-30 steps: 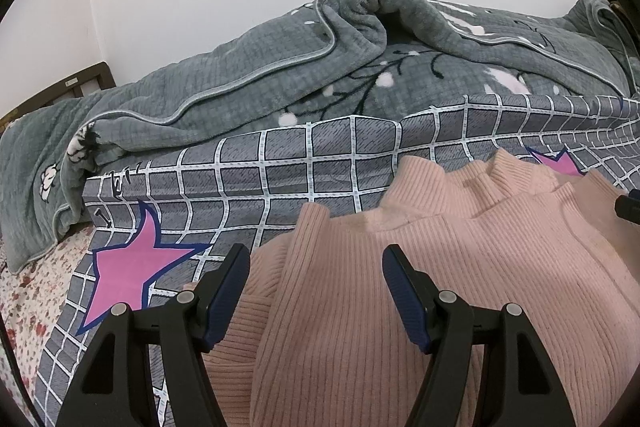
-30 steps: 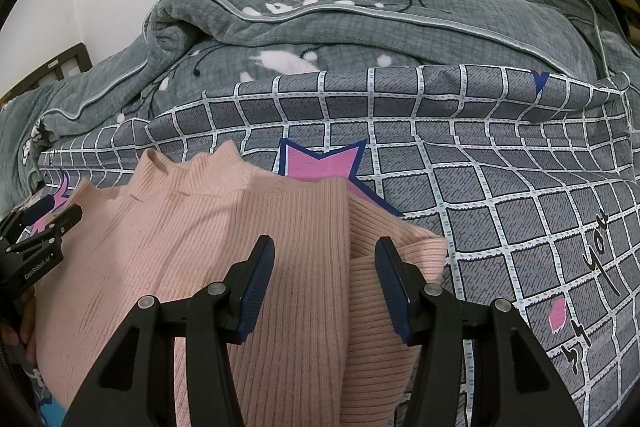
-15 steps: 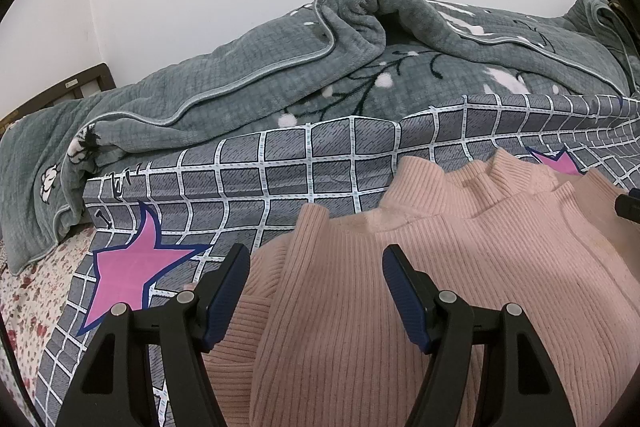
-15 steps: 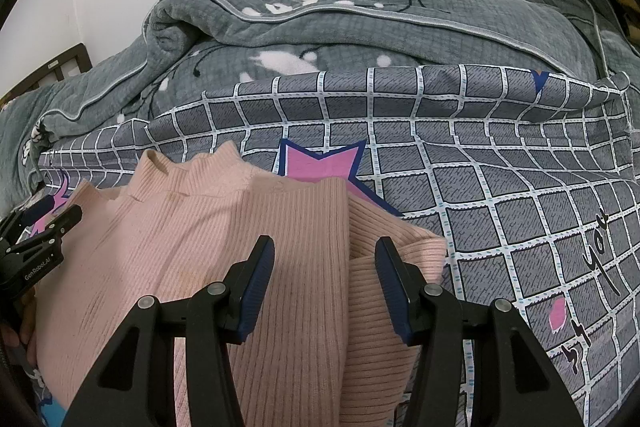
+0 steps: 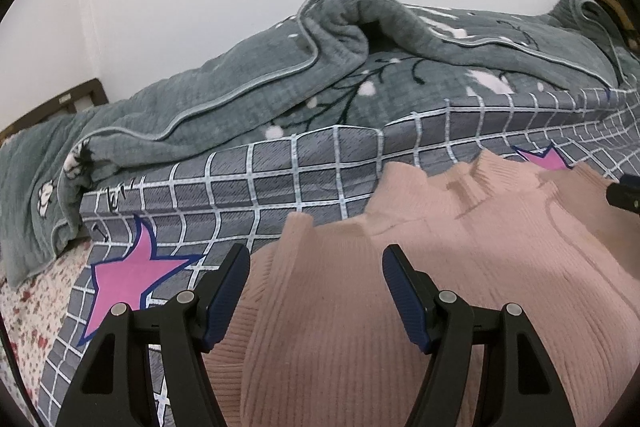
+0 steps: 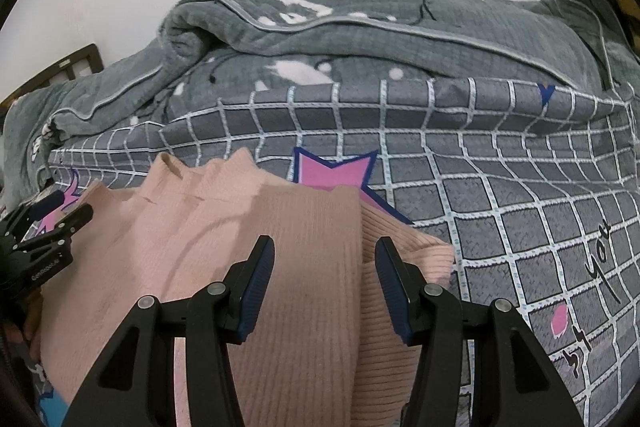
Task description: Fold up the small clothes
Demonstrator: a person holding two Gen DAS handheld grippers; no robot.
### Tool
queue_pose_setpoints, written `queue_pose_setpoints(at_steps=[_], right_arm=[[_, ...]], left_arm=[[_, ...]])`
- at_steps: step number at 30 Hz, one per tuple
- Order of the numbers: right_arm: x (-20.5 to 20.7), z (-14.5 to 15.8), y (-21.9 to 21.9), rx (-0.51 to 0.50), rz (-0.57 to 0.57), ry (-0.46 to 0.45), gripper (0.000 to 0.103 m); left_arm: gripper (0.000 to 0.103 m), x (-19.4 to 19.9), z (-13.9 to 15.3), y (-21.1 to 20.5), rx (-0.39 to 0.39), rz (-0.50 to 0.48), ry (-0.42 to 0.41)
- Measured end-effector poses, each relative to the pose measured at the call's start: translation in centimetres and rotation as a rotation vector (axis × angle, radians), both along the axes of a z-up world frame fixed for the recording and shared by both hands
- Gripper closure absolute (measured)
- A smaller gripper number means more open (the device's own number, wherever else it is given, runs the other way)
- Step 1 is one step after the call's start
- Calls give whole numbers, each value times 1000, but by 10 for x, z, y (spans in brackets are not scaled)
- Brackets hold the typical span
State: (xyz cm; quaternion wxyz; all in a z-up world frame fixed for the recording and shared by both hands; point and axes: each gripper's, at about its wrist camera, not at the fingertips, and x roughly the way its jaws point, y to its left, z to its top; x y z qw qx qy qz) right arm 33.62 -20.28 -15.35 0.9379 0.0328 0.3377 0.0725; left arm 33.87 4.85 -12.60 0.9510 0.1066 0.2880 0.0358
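Observation:
A pink ribbed sweater point(image 5: 460, 267) lies flat on the grey checked bed cover point(image 5: 280, 179), collar away from me. Its side parts are turned in over the body. My left gripper point(image 5: 315, 259) stands open over the sweater's left part, the folded edge running between its blue pads without touching them. Over the sweater point(image 6: 248, 227) on its right side my right gripper point(image 6: 324, 249) is open too, knit showing between its fingers. Each view catches the other gripper at its edge: the right gripper's tip point(image 5: 624, 193) and the left gripper point(image 6: 48, 227).
A bunched grey-green quilted blanket point(image 5: 320, 75) fills the back of the bed against a white wall. A dark wooden bed frame point(image 5: 60, 103) shows at the far left. A floral sheet point(image 5: 36, 307) lies beyond the cover's left edge. Pink stars point(image 6: 336, 167) mark the cover.

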Motion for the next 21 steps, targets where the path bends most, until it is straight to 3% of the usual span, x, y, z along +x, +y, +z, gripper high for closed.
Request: queue_pose_setpoints(at_steps=[21], right_arm=[[-13,7,20,-42,103,-66,51]], left_arm=[[36,-10,0,-13,15,-95,-21]])
